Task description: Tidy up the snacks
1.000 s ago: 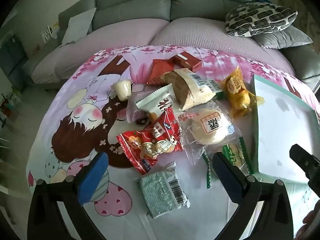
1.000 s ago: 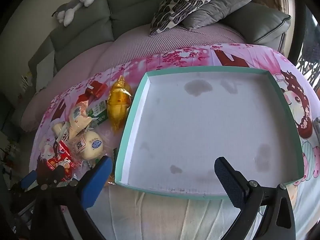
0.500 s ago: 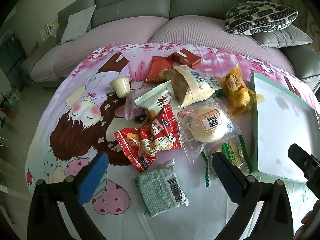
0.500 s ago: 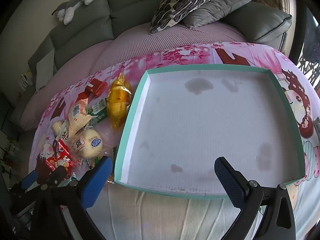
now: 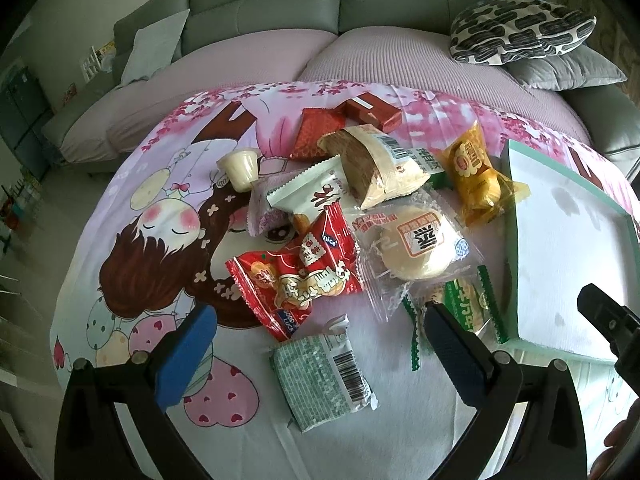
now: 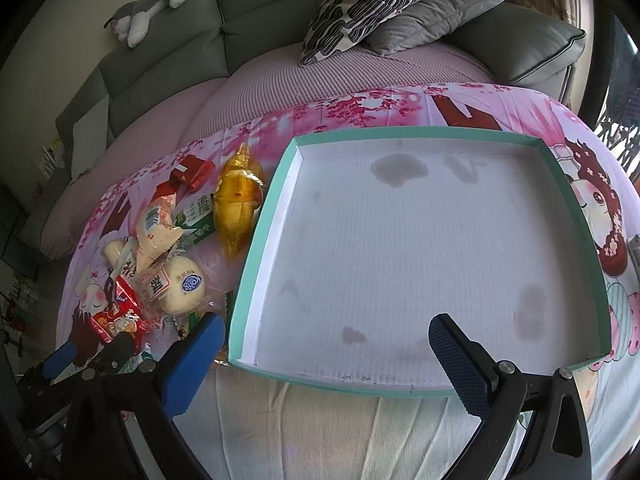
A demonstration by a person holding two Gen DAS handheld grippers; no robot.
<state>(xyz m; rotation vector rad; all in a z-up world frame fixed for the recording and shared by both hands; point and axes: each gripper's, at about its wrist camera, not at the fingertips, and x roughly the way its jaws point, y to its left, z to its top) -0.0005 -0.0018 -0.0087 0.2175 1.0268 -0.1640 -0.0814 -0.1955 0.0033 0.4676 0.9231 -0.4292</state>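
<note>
A pile of snacks lies on the cartoon cloth: a green packet [image 5: 325, 378], a red bag [image 5: 296, 270], a round bun in clear wrap [image 5: 416, 242], a yellow pack [image 5: 476, 174], a beige bread pack [image 5: 380, 164], a red box [image 5: 373, 112] and a pudding cup [image 5: 241, 167]. My left gripper [image 5: 320, 344] is open and empty, just above the green packet. A shallow teal-rimmed tray [image 6: 256, 248] with a white floor lies empty to the right of the pile. My right gripper [image 6: 324, 360] is open and empty over the tray's near edge.
A grey sofa [image 5: 280, 4] with a patterned cushion [image 6: 368, 0] and a grey cushion [image 6: 436, 16] curves behind the table. A plush toy [image 6: 152, 12] sits on the sofa back. The right gripper's tip [image 5: 608, 316] shows beside the tray [image 5: 516, 248].
My left gripper has edged forward and slightly lower toward the green packet. My right gripper has barely shifted over the tray. Nothing was taken hold of.
</note>
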